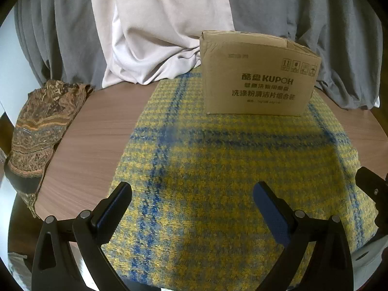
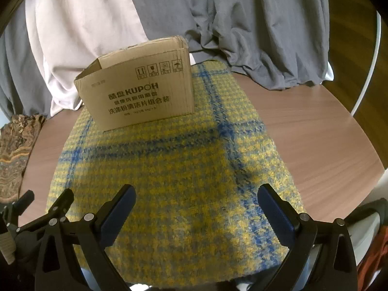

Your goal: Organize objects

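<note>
A yellow and blue plaid cloth [image 1: 218,169] lies flat on the round wooden table [image 1: 97,131]; it also shows in the right wrist view [image 2: 169,169]. A brown cardboard box [image 1: 257,77] printed KUPOH stands on the cloth's far end, also in the right wrist view [image 2: 138,92]. My left gripper [image 1: 194,194] is open and empty above the cloth's near part. My right gripper [image 2: 196,196] is open and empty above the near part too. The right gripper's edge shows at the right of the left wrist view [image 1: 371,184].
A brown patterned fabric [image 1: 41,131] lies at the table's left edge, also in the right wrist view [image 2: 14,150]. Grey sheets [image 1: 315,12] and a white sheet [image 1: 157,36] are heaped behind the table. Bare table shows to the right [image 2: 315,133].
</note>
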`<state>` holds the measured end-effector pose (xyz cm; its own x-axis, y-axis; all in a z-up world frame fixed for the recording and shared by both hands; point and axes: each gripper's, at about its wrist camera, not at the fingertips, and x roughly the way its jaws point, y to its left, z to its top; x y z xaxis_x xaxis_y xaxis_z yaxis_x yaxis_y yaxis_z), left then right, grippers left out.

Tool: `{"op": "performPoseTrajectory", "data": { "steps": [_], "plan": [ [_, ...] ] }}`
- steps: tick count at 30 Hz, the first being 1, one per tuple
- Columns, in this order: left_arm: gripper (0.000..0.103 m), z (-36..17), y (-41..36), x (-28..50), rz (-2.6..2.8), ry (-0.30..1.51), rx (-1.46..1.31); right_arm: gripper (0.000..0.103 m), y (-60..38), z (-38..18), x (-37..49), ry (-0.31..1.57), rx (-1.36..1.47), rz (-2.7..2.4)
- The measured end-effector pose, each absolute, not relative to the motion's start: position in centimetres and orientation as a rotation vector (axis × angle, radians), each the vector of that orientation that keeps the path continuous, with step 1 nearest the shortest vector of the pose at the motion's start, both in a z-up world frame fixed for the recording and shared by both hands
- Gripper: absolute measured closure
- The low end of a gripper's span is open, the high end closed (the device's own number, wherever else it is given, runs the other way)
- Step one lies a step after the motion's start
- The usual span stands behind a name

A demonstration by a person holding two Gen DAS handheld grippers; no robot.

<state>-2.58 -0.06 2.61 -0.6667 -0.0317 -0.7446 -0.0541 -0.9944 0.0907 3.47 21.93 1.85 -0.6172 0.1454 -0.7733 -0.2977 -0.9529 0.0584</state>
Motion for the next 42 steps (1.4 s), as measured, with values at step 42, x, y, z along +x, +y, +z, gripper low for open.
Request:
{"op": "performPoseTrajectory", "data": {
  "steps": [42],
  "plan": [
    [0.001,2.6,0.1,-2.4,2.813,0.089,-1.294,0.002,22.8,0.8,3.8,0.310,-1.251,2.585]
  ]
}}
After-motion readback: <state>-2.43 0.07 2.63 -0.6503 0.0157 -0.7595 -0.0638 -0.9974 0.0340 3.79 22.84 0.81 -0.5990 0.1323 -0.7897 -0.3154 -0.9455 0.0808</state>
